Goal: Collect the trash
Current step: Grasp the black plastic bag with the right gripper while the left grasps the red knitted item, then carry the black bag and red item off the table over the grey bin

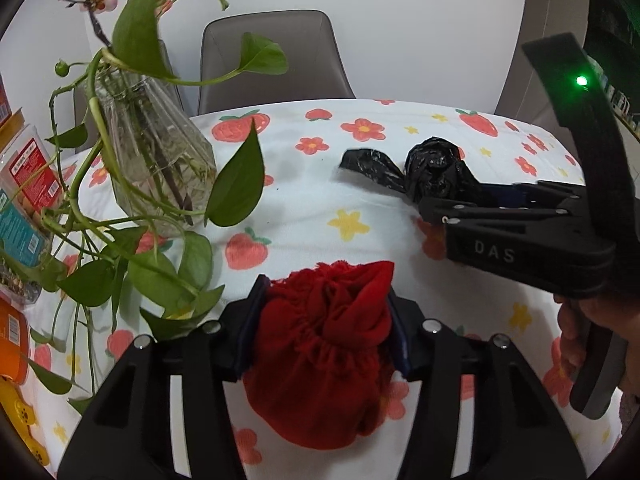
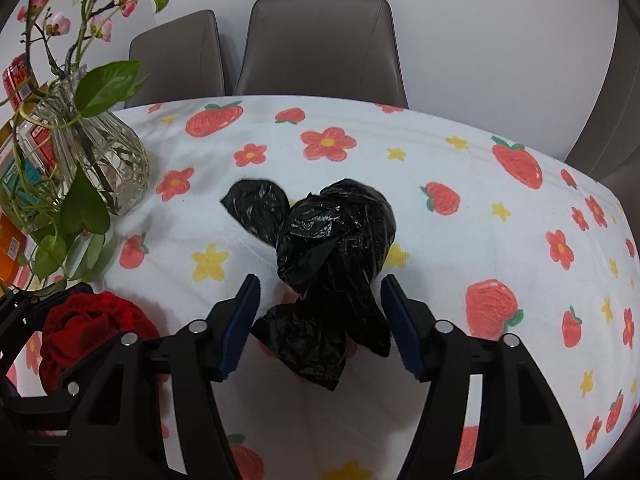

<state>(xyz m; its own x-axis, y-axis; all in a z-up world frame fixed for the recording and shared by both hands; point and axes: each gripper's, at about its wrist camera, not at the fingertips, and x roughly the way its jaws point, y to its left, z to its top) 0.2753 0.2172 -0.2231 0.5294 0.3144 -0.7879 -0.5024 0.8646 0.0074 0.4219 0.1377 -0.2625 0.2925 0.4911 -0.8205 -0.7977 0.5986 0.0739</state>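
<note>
A red knotted bag (image 1: 320, 360) lies on the flowered tablecloth (image 1: 304, 208), and my left gripper (image 1: 326, 284) is shut on it, both pads pressed into its sides. The right wrist view shows the same red bag (image 2: 88, 328) at the lower left. A black knotted plastic bag (image 2: 336, 240) lies mid-table, its tail between the blue pads of my right gripper (image 2: 316, 284). Those pads stand close on either side without squeezing the plastic. From the left wrist view the right gripper (image 1: 430, 206) reaches the black bag (image 1: 432, 168) from the right, held by a hand (image 1: 580, 340).
A glass vase (image 1: 156, 152) with trailing green leaves and pink blossoms stands at the left, close to the red bag. Snack packets (image 1: 28, 172) and a yellow toy (image 1: 20, 420) line the left edge. Grey chairs (image 2: 320, 48) stand behind the table's far edge.
</note>
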